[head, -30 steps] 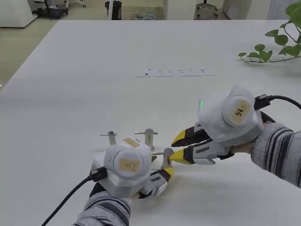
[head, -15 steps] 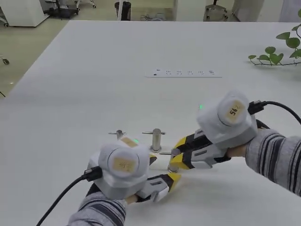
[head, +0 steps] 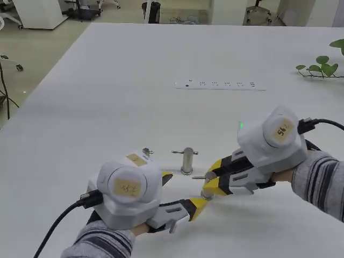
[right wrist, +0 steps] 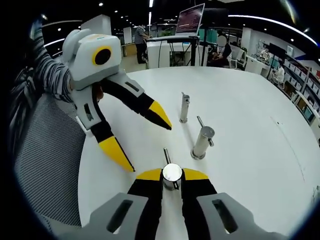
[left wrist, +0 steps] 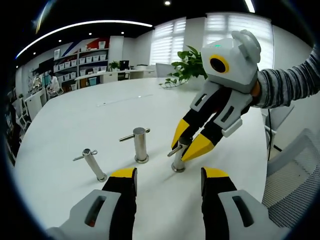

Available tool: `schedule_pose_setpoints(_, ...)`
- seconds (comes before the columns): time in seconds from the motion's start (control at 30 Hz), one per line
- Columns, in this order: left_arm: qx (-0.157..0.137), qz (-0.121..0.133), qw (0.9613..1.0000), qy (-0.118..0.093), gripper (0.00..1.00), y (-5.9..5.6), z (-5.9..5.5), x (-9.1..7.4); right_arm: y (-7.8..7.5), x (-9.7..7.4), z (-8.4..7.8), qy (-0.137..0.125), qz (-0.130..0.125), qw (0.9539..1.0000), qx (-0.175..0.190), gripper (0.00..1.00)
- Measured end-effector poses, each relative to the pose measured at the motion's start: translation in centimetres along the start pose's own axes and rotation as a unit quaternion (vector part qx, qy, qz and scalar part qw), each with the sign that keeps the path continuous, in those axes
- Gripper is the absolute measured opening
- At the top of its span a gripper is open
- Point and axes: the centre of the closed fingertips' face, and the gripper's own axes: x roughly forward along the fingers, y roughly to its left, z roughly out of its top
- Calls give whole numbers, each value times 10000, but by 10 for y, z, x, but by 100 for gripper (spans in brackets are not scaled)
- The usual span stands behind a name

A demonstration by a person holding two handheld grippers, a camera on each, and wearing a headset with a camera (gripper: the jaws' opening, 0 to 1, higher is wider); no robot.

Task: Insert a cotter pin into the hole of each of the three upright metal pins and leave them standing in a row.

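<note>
The nearest metal pin (right wrist: 172,173) stands on the table (head: 107,97) at the right end of the row. A thin cotter pin (right wrist: 165,154) pokes out sideways near its top. The right hand-held gripper (left wrist: 183,149) is clamped on it, with the yellow jaw tips pressed against its upper shank on both sides.

It looks like solid, polished steel: stiff, fairly heavy for its size and slick under hard jaws. It is also tall over a small foot, so I judge that a sideways nudge would tip it. The safest hold is on the round shank just under the cross hole, squeezed squarely and released straight back. The cotter pin is light wire and probably loose in the hole, so a brush from a jaw could slide it out.

Just beside it stands the middle metal pin (left wrist: 140,145), and beyond that the far metal pin (left wrist: 93,163); each has a cotter pin through it. The far one looks tilted in the left gripper view, but that may be the lens.

The left hand-held gripper (head: 181,189) sits low near the row with its jaws spread wide, gripping nothing.
</note>
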Motion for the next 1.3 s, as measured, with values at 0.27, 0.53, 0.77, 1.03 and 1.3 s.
schedule_pose_setpoints(0.27, -177, 233, 9995, -133, 53, 16, 6, -16, -15, -11, -5, 62, -89, 9999, -37, 8)
schedule_pose_setpoints(0.53, -176, 466, 9984, -262, 58, 32, 11, -36, -40, -21, -9, 167, -262, 9995, -50, 8)
schedule_pose_setpoints(0.77, -144, 626, 9977, -225, 62, 45, 5, -52, -52, -22, -12, 288, -308, 9991, -28, 8)
schedule_pose_setpoints(1.03, -211, 766, 9965, -240, 68, 61, -2, -64, -55, -19, -12, 357, -262, 9990, 2, 8)
schedule_pose_setpoints(1.3, -210, 779, 9965, -231, 72, 63, -3, -65, -56, -15, -14, 398, -243, 9989, 64, 8)
